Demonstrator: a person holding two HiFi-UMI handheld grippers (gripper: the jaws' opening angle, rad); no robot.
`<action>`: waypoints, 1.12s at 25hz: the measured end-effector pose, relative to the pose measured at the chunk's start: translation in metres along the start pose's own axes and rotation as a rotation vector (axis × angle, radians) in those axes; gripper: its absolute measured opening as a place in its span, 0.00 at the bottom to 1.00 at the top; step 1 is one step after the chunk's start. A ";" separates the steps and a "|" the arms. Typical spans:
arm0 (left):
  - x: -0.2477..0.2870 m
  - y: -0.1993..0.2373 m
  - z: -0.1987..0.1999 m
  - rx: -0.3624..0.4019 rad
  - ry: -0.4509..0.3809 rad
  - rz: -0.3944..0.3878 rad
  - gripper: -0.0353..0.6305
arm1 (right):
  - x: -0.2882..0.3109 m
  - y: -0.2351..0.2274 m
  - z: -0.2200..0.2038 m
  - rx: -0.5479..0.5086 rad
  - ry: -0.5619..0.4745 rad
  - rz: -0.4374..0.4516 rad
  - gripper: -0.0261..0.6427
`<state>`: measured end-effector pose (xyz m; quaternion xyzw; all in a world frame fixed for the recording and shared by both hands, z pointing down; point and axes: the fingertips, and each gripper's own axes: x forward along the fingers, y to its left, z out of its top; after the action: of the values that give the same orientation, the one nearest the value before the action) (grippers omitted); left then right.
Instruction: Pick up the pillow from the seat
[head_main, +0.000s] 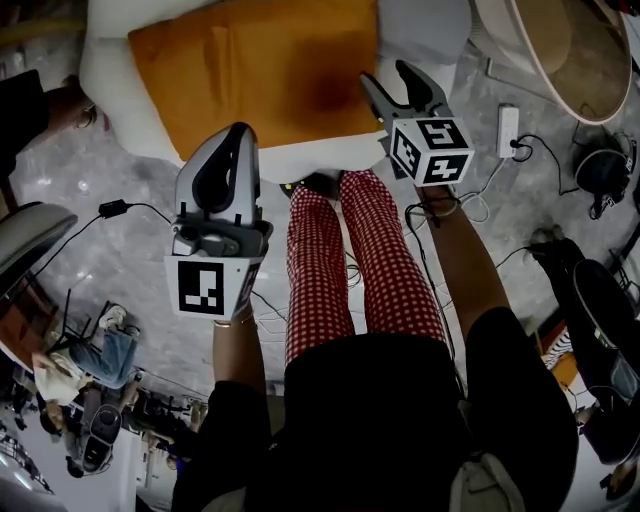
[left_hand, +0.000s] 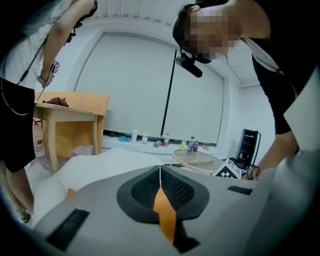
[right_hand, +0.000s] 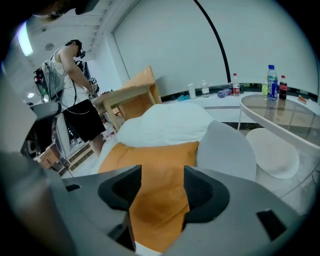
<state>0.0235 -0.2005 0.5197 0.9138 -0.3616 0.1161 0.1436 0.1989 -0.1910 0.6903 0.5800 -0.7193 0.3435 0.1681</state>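
Head view looks down; all views share the seat (head_main: 112, 75).

Around you, cables (head_main: 148, 207) trail over a grey speckled floor (head_main: 100, 270); a round glass table (right_hand: 280, 112) stands beside a pale window wall (right_hand: 165, 45), bottles (right_hand: 204, 89) along its ledge.

You have one orange pillow (head_main: 255, 75), darker-patched near one edge, on a white seat (head_main: 110, 95). Your trousers (head_main: 385, 260) are red-and-white check. Your left gripper (head_main: 232, 132) and right gripper (head_main: 392, 82) are grey and black, with black-and-white square markers.
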 end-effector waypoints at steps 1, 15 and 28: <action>0.002 0.000 -0.001 -0.001 -0.003 0.002 0.07 | 0.003 -0.004 -0.002 0.010 0.001 -0.005 0.42; -0.003 0.025 -0.029 -0.086 0.005 0.020 0.07 | 0.052 -0.012 -0.038 0.052 0.080 -0.019 0.44; 0.001 0.037 -0.036 -0.108 0.007 0.058 0.07 | 0.079 -0.031 -0.067 0.100 0.131 -0.028 0.44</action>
<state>-0.0056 -0.2142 0.5604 0.8935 -0.3933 0.1036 0.1906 0.1965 -0.2046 0.7975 0.5737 -0.6806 0.4139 0.1904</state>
